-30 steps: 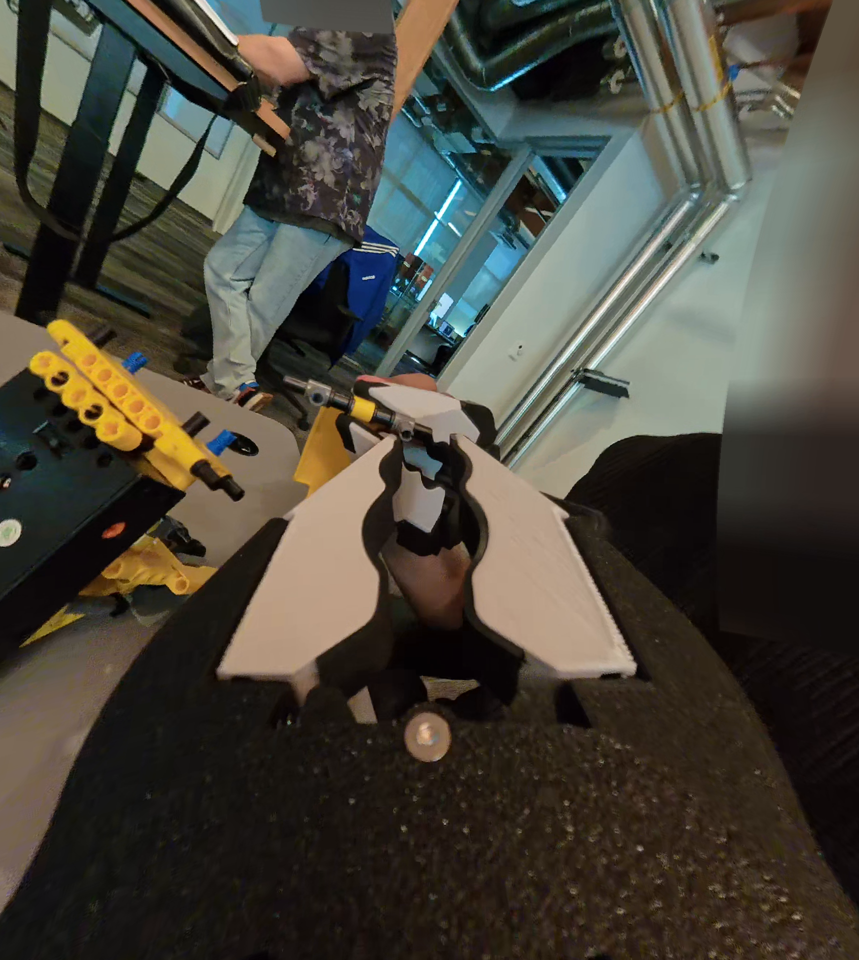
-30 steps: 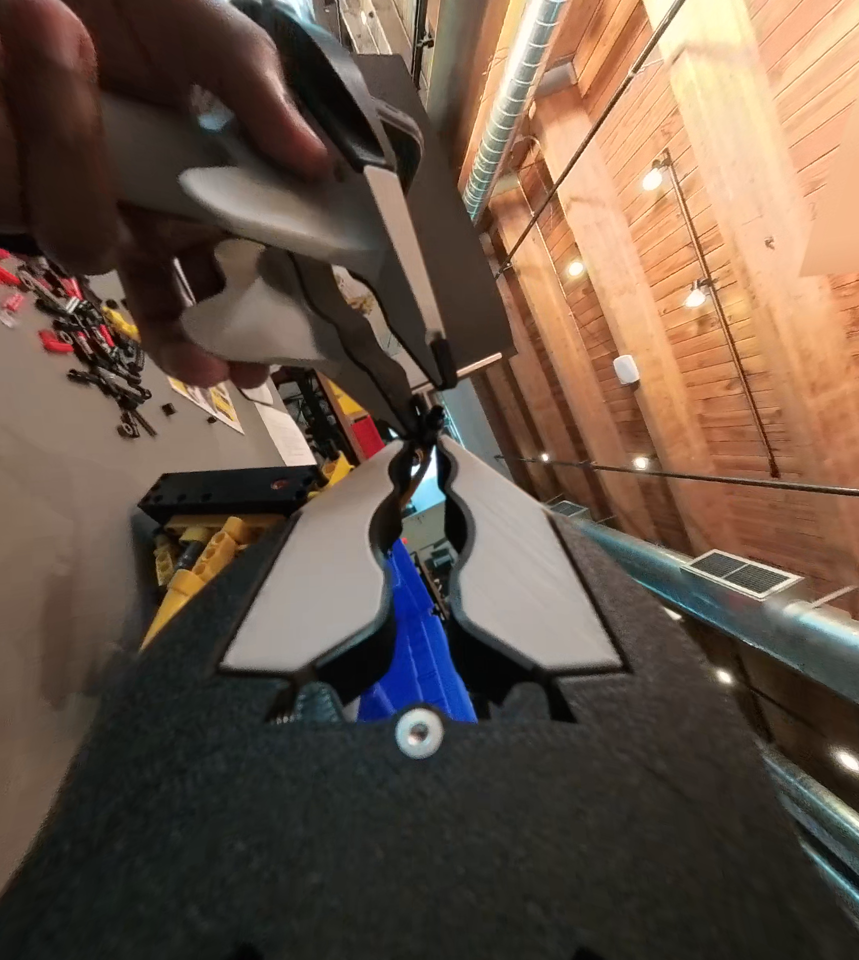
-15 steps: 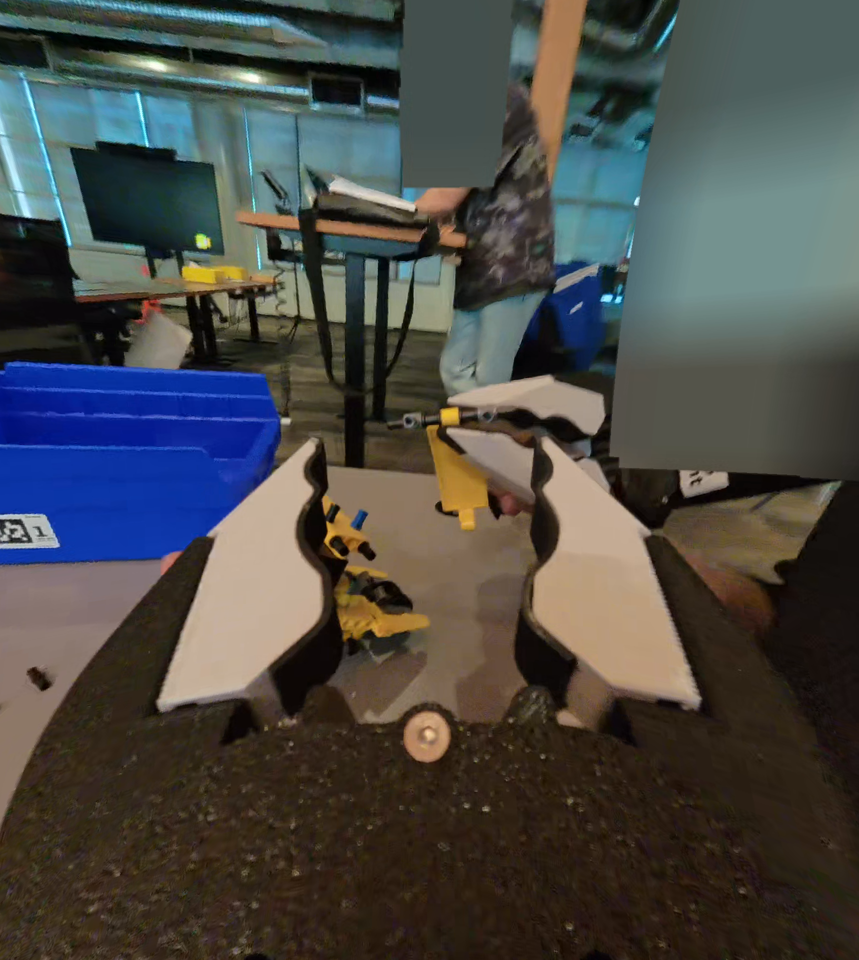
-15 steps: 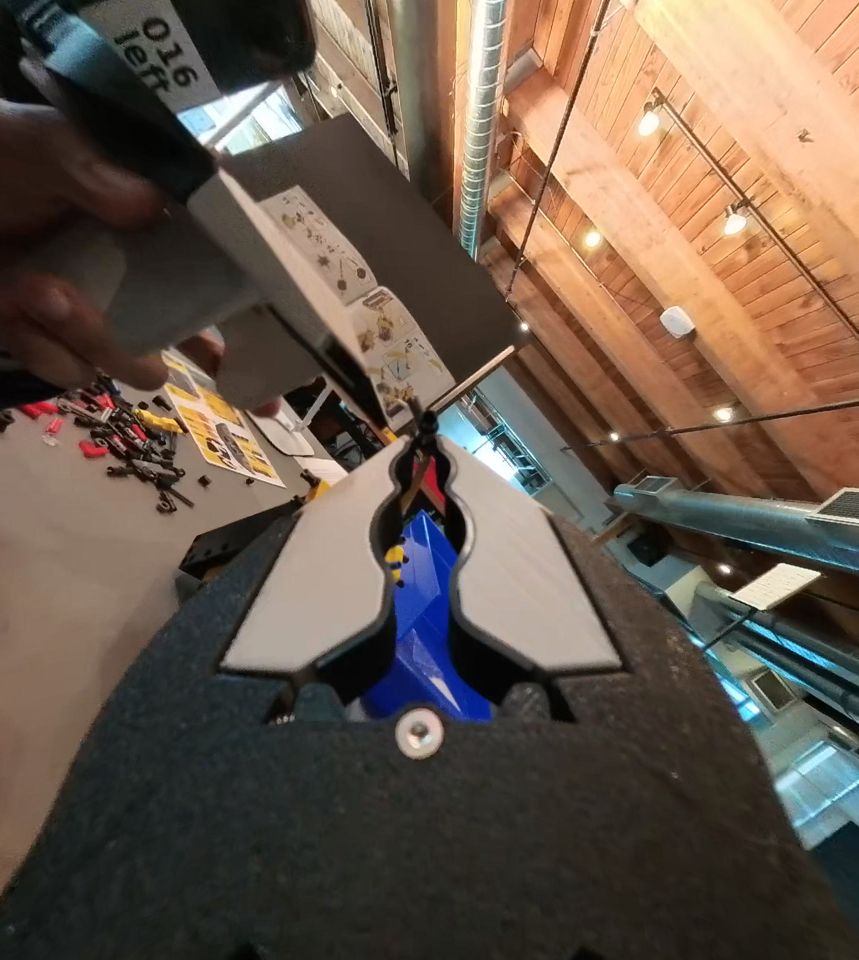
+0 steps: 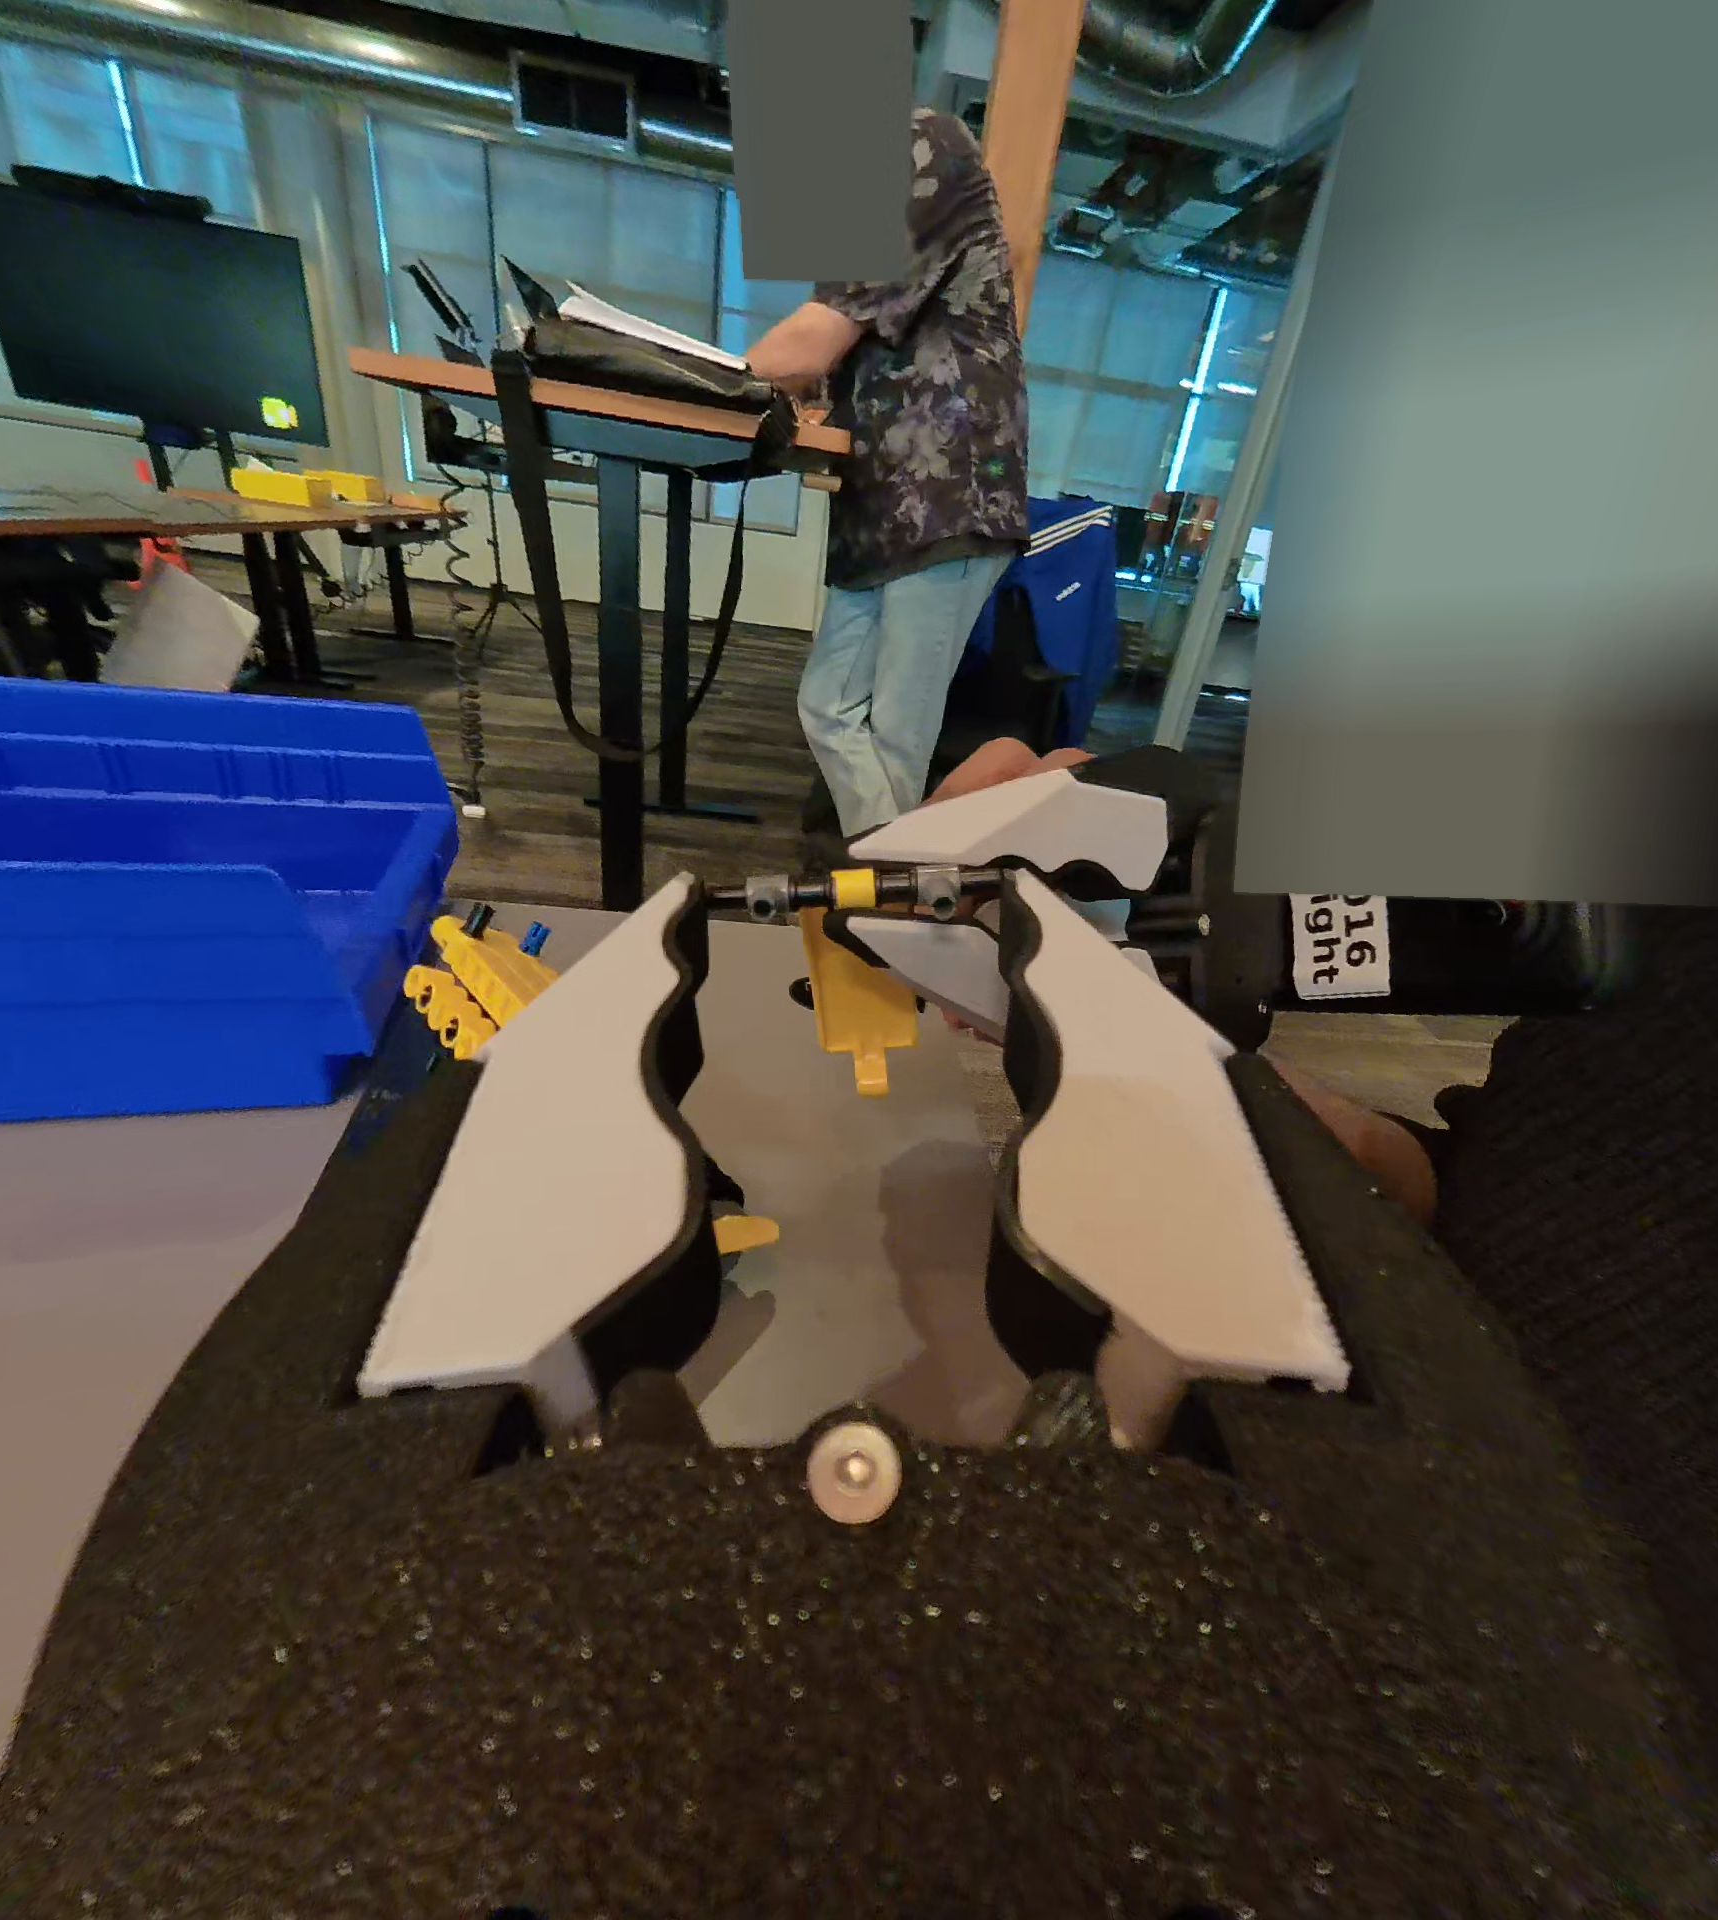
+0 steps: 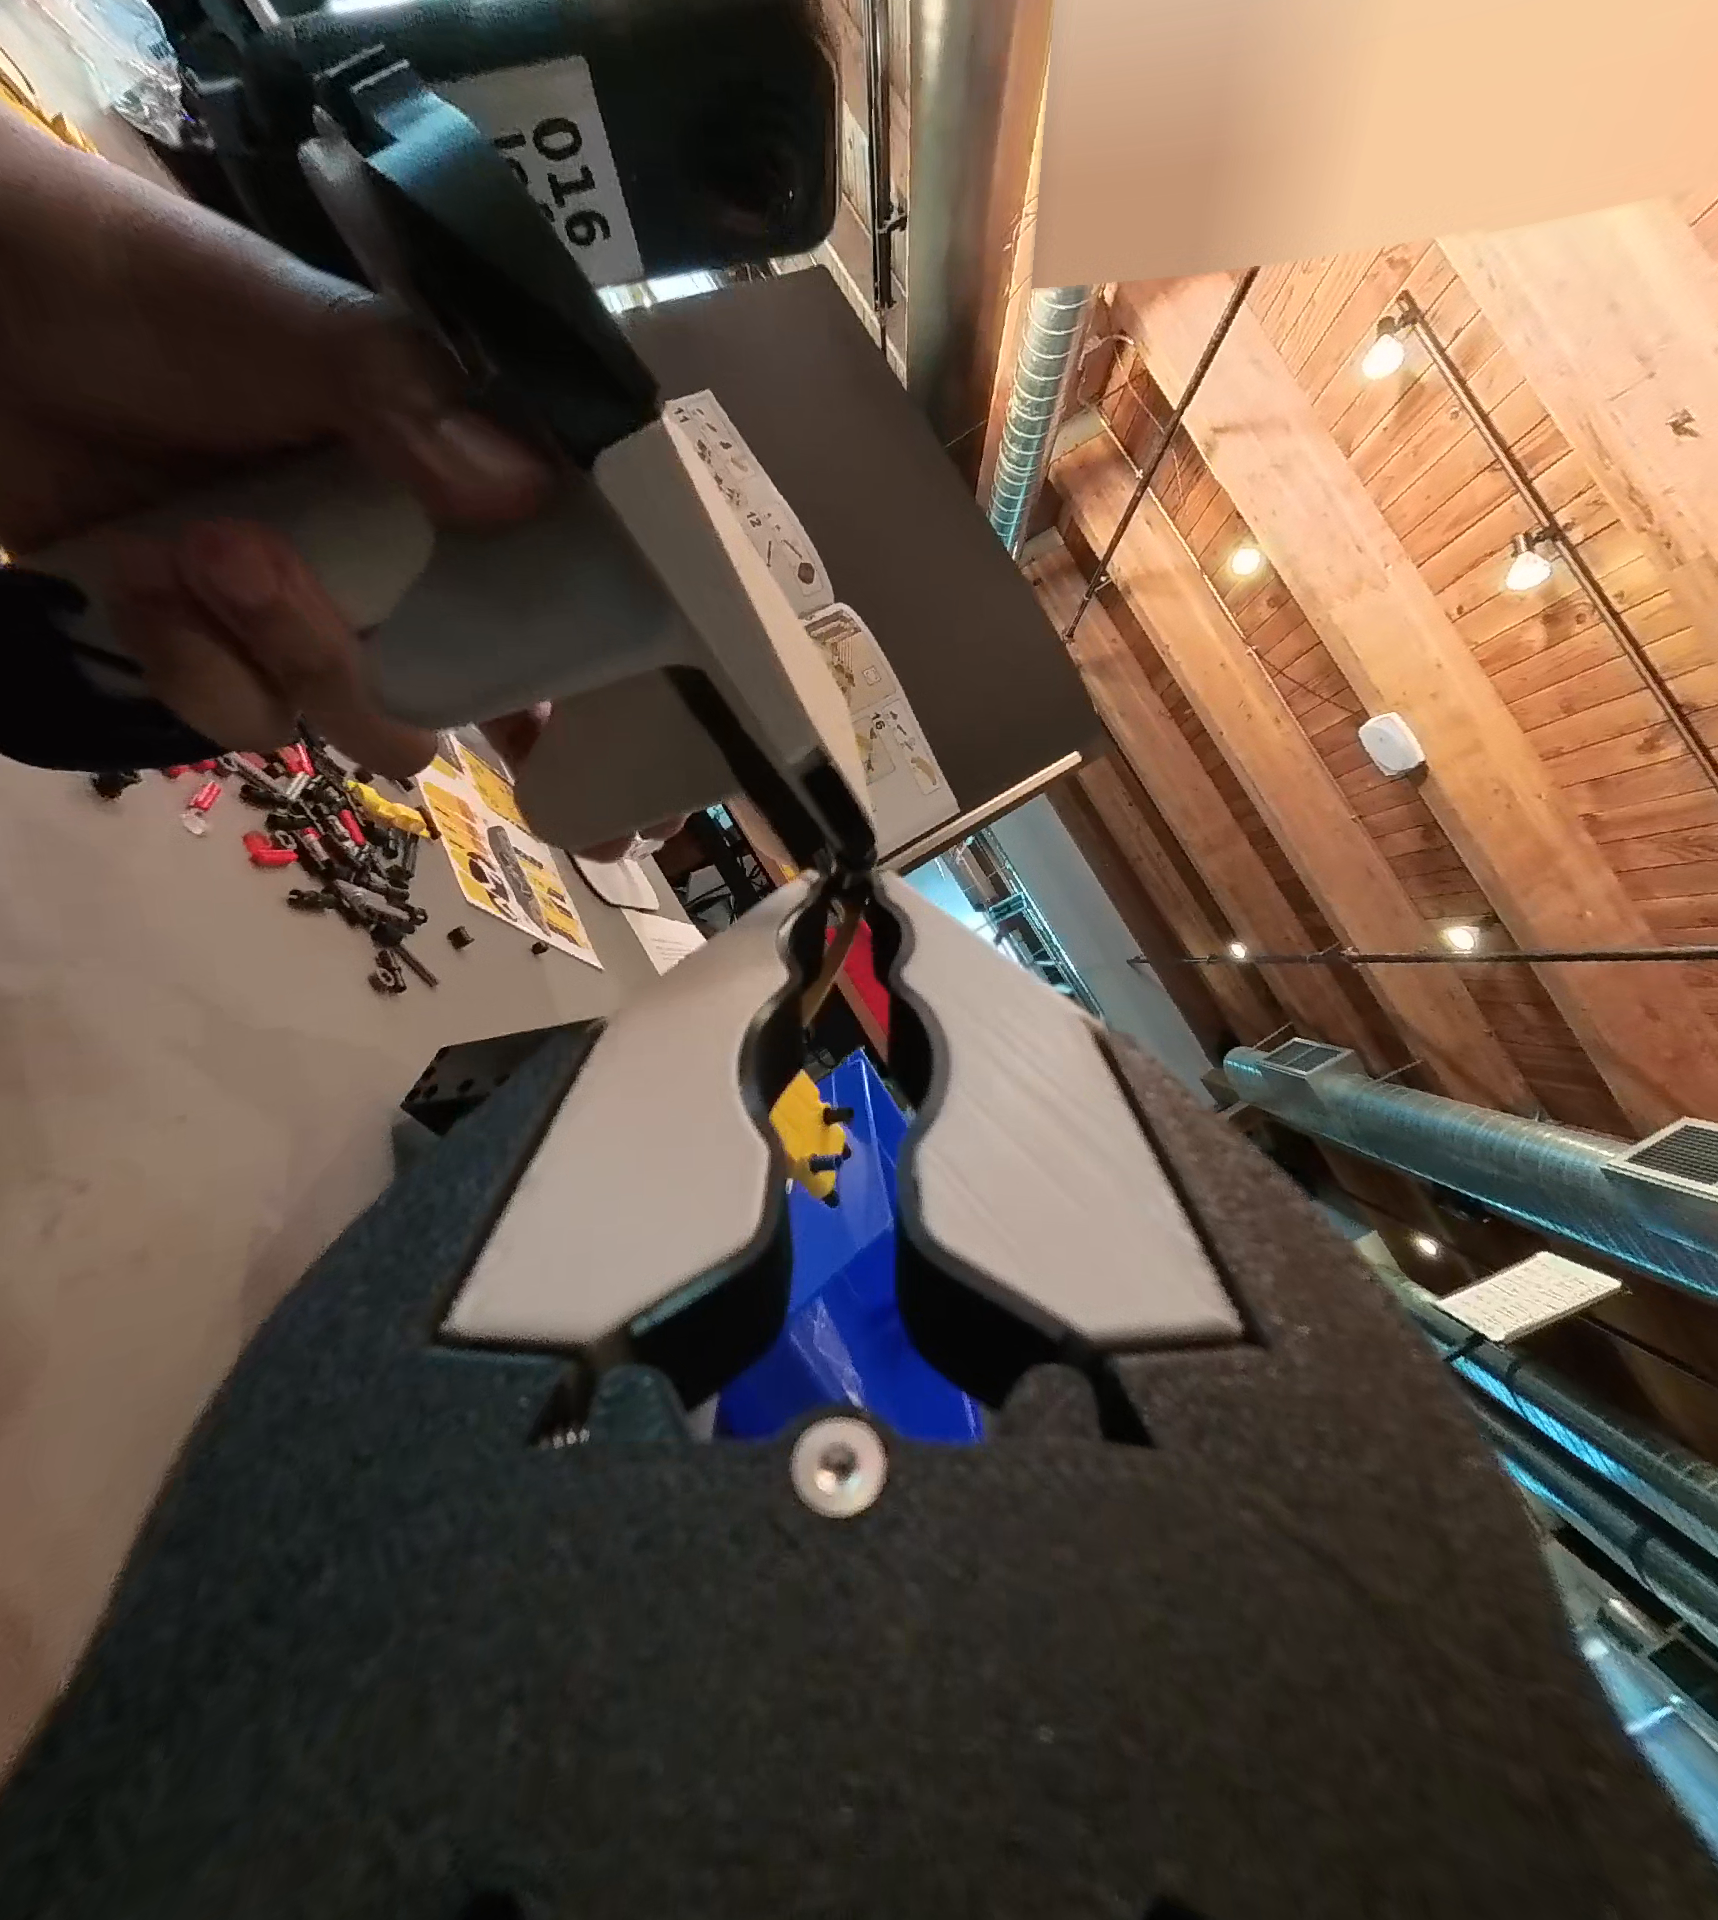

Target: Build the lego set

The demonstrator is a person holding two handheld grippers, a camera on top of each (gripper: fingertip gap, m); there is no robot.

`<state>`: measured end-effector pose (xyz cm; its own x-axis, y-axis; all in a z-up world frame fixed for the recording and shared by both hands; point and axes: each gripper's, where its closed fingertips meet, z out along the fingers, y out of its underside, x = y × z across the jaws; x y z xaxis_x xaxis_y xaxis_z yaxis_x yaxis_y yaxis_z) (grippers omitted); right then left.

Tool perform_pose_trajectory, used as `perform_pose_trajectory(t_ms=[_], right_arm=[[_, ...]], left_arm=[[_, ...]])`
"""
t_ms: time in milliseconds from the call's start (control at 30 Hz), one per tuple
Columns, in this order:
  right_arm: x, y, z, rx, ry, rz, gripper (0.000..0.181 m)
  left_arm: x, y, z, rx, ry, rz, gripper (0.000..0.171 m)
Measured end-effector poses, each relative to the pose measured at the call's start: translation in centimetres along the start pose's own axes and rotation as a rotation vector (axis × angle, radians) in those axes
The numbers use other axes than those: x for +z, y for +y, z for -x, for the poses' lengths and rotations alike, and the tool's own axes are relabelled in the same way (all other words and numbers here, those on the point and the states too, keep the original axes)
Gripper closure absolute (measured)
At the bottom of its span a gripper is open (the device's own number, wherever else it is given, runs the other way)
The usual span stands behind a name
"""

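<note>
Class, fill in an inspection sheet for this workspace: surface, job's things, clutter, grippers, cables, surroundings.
Surface: grey table.
Job's things: black axle with a yellow panel hanging from it.
Clutter: loose red and black parts, instruction sheet, yellow beams, blue bin.
Grippers: left gripper open, tips flanking the axle; right gripper shut on it.
Cables: coiled cable under a far desk.
Surroundings: person at a standing desk; monitor.
</note>
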<state>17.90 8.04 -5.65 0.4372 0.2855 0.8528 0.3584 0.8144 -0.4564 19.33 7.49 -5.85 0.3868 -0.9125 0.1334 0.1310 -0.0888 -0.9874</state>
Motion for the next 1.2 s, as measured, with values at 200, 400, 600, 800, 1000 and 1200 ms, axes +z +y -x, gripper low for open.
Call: perform_pose_trajectory(t_ms=[200, 400, 600, 800, 1000, 1200], right_arm=[[-0.3, -0.7, 0.0, 0.024, -0.012, -0.047, 0.174], [-1.0, -1.4, -0.5, 0.337, -0.111, -0.125, 0.148], [-3.2, -2.8, -5.1, 1.157, -0.242, -0.471, 0.126], [-2.3, -2.4, -4.0, 1.410, -0.370, -0.477, 0.126], [-0.9, -3.1, -0.2, 1.323, -0.480, -0.348, 0.128], [-1.2, -3.6, 0.0, 1.304, -0.509, -0.382, 0.158]], left_arm=[[0.0, 0.1, -0.7, -0.014, 0.050, 0.006, 0.116], [-0.9, -1.6, -0.3, -0.056, 0.069, -0.086, 0.116], [-1.7, -2.7, -1.4, -0.100, 0.178, -0.152, 0.116], [-1.7, -2.8, -2.8, -0.087, 0.250, -0.173, 0.116], [-1.8, -2.8, -3.2, -0.087, 0.274, -0.177, 0.116], [-1.7, -2.7, -3.1, -0.084, 0.257, -0.180, 0.116]])
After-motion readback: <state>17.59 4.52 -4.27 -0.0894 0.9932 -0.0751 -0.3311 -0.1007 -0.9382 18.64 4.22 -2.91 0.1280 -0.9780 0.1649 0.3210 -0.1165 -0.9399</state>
